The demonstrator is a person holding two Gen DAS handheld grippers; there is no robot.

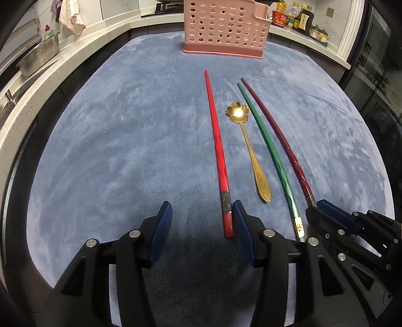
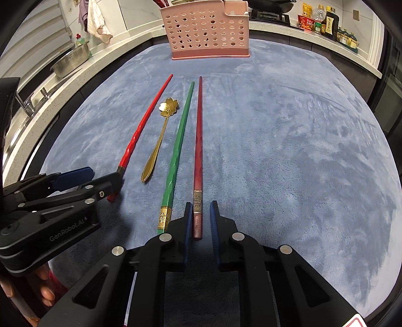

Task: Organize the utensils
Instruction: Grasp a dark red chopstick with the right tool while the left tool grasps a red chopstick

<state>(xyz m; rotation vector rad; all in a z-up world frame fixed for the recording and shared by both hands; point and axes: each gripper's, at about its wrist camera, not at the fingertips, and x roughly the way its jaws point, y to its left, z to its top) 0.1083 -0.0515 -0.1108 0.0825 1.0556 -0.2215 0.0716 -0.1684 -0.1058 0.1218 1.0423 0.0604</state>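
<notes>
On the blue mat lie a red chopstick, a gold flower-bowl spoon, a green chopstick and a dark red chopstick. My left gripper is open, low over the mat, and the red chopstick's near end lies inside it by the right-hand finger. My right gripper stands narrow around the dark red chopstick's near end; a strip of mat shows beside one pad. A pink perforated utensil basket stands at the far edge.
A white counter curves around the mat. It bears a metal colander and a faucet on the left and bottles at the far right. A cloth hangs at the back left. Fingers of a hand show below the left gripper.
</notes>
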